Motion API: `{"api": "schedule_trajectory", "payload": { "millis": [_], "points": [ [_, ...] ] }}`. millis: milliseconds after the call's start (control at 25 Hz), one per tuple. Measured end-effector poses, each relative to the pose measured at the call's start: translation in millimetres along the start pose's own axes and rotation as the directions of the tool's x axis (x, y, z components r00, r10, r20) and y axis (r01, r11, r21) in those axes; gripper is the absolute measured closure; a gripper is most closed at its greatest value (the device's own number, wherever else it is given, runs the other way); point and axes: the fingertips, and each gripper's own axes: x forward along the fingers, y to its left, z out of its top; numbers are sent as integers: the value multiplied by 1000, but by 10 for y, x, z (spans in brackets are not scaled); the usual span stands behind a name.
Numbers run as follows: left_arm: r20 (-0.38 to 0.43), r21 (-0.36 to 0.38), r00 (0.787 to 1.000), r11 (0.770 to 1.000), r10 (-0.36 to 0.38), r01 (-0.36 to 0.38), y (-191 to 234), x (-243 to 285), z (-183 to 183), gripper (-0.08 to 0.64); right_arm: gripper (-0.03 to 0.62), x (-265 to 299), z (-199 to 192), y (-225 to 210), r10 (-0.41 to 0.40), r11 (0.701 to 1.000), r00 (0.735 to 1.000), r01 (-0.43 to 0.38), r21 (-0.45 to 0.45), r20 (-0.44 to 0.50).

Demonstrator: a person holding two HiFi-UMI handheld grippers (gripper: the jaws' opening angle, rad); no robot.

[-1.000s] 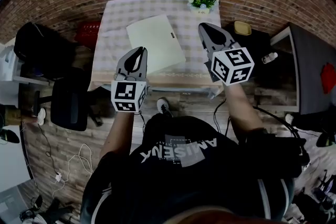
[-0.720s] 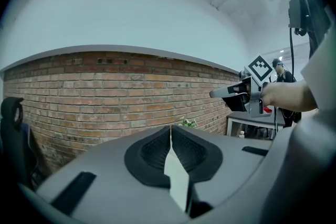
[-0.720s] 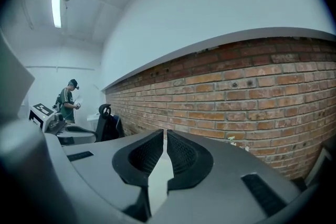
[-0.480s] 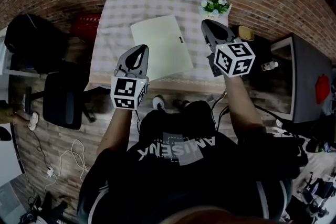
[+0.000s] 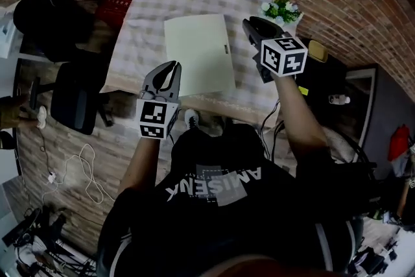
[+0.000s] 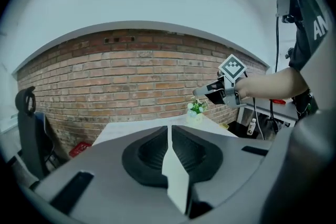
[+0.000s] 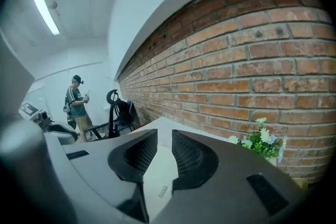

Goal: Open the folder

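Observation:
A pale cream folder [image 5: 198, 52] lies closed and flat on the checked tablecloth of the table [image 5: 139, 42], with a small label near its right edge. My left gripper [image 5: 172, 68] hovers over the folder's near left edge. In the left gripper view that gripper [image 6: 169, 131] is shut and holds nothing. My right gripper [image 5: 249, 24] hangs by the folder's far right corner, next to the flowers. Its jaws have just been opening. In the right gripper view it [image 7: 164, 134] stands open, and the folder [image 7: 157, 178] shows below through the gap, untouched.
A small pot of white flowers [image 5: 282, 8] stands at the table's far right corner. A black office chair [image 5: 78, 97] and a red crate [image 5: 113, 10] sit left of the table, a dark desk to the right. A person [image 7: 77, 102] stands far off.
Both grippers have come forward and down toward the table. The right one now sits at the folder's right edge beside the flowers, and the left one over its near left edge.

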Motion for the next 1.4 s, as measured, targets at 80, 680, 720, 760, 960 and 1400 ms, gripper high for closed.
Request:
{"api": "schedule_trajectory", "payload": {
  "millis": [80, 680, 720, 760, 960, 1400],
  "points": [
    [-39, -5, 998, 999, 41, -41, -67, 18, -147, 545, 479, 189, -151, -130, 35, 999, 999, -34, 9, -34],
    [-234, -11, 957, 983, 173, -181, -454, 117, -1076, 447, 454, 1400, -1024, -702, 174, 980, 966, -152, 126, -190],
    [-248, -4, 953, 984, 174, -180, -482, 123, -1143, 439, 454, 1469, -1079, -735, 178, 979, 965, -154, 134, -193],
    [-260, 3, 950, 984, 174, -179, -508, 125, -1203, 433, 454, 1534, -1127, -757, 185, 977, 963, -159, 143, -194],
    [-299, 22, 936, 982, 184, -186, -555, 97, -1392, 413, 454, 1798, -1331, -846, 199, 973, 951, -163, 164, -235],
    [-378, 22, 897, 971, 229, -239, -642, -78, -1870, 405, 454, 2030, -1529, -850, 244, 957, 933, -189, 218, -263]
  ]
}}
